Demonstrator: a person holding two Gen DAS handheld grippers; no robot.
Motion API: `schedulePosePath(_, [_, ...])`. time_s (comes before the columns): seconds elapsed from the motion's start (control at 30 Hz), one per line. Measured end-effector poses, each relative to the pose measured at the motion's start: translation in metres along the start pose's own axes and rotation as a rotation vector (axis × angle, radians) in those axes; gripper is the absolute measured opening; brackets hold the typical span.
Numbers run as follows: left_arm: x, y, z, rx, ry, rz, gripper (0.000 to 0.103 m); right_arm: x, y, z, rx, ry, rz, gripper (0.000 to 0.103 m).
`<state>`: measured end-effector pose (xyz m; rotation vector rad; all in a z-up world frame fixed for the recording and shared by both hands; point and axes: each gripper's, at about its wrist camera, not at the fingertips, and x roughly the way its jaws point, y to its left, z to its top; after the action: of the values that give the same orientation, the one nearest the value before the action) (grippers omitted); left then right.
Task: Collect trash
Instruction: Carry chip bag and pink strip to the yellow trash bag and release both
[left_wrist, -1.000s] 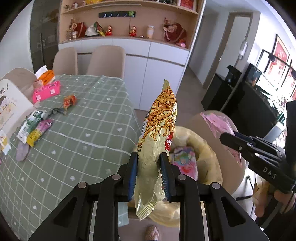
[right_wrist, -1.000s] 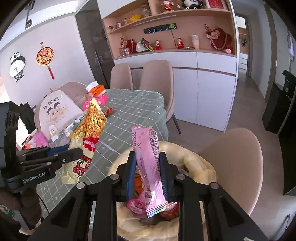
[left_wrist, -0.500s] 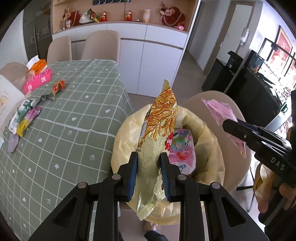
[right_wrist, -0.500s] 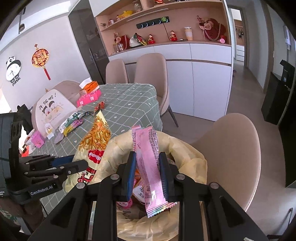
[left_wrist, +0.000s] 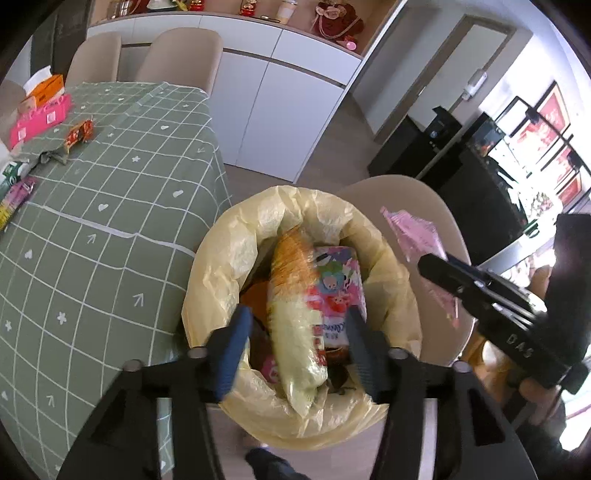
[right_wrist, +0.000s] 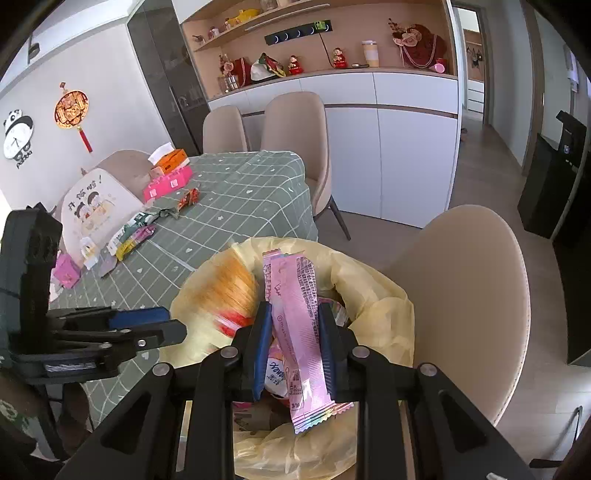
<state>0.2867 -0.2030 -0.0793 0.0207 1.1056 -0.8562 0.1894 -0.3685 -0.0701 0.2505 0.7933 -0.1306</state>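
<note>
left gripper (left_wrist: 299, 339): jaws just opened, noodle bag (left_wrist: 295, 325) released into bin (left_wrist: 221, 266) | right gripper (right_wrist: 293, 347): pink wrapper (right_wrist: 299, 332) clamped over bin | risk: wrapper caught on liner rim, spilled outside

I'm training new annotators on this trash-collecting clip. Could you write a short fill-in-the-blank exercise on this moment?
1. The left gripper has its jaws ____.
2. The yellow noodle packet lies in the ____-lined bin.
3. The right gripper is shut on a ____ wrapper.
4. The tablecloth is ____ with a white grid.

Missing words: open; bag; pink; green
</note>
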Motion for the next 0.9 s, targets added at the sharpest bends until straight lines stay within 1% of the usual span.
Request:
schedulePosePath(0.07, [-0.003,0.004,0.001,-0.009,-0.01,0.008,0.057,0.001,0.002,0.0,-0.002,0.0,0.007,0.023])
schedulePosePath(0.13, [-0.008,0.008,0.002,-0.013,-0.028,0.033,0.057,0.004,0.006,0.001,-0.008,0.004,0.018,0.023])
schedulePosePath(0.23, [-0.017,0.014,0.003,-0.014,-0.058,0.105,0.057,0.014,0.013,0.001,-0.014,0.021,0.043,0.023])
schedulePosePath(0.27, [-0.021,0.019,0.003,-0.022,-0.068,0.122,0.057,0.019,0.017,0.001,-0.016,0.03,0.052,0.023])
schedulePosePath(0.37, [-0.028,0.036,0.003,-0.06,-0.077,0.14,0.057,0.04,0.032,-0.003,-0.039,0.074,0.069,0.023])
schedulePosePath(0.43, [-0.031,0.045,0.001,-0.082,-0.081,0.152,0.057,0.062,0.042,-0.008,-0.06,0.129,0.072,0.023])
schedulePosePath(0.5, [-0.037,0.058,-0.003,-0.11,-0.084,0.167,0.057,0.084,0.052,-0.014,-0.094,0.185,0.057,0.023])
schedulePosePath(0.57, [-0.043,0.068,-0.007,-0.134,-0.088,0.181,0.057,0.108,0.057,-0.021,-0.123,0.256,0.028,0.022])
schedulePosePath(0.63, [-0.049,0.076,-0.011,-0.149,-0.091,0.2,0.057,0.134,0.057,-0.028,-0.119,0.347,0.018,0.023])
schedulePosePath(0.7, [-0.055,0.083,-0.014,-0.155,-0.1,0.23,0.057,0.146,0.055,-0.033,-0.107,0.394,0.026,0.023])
schedulePosePath(0.8, [-0.064,0.091,-0.017,-0.16,-0.125,0.272,0.057,0.156,0.054,-0.034,-0.116,0.433,0.012,0.022])
schedulePosePath(0.9, [-0.071,0.094,-0.018,-0.165,-0.148,0.3,0.057,0.169,0.049,-0.038,-0.116,0.5,-0.006,0.023])
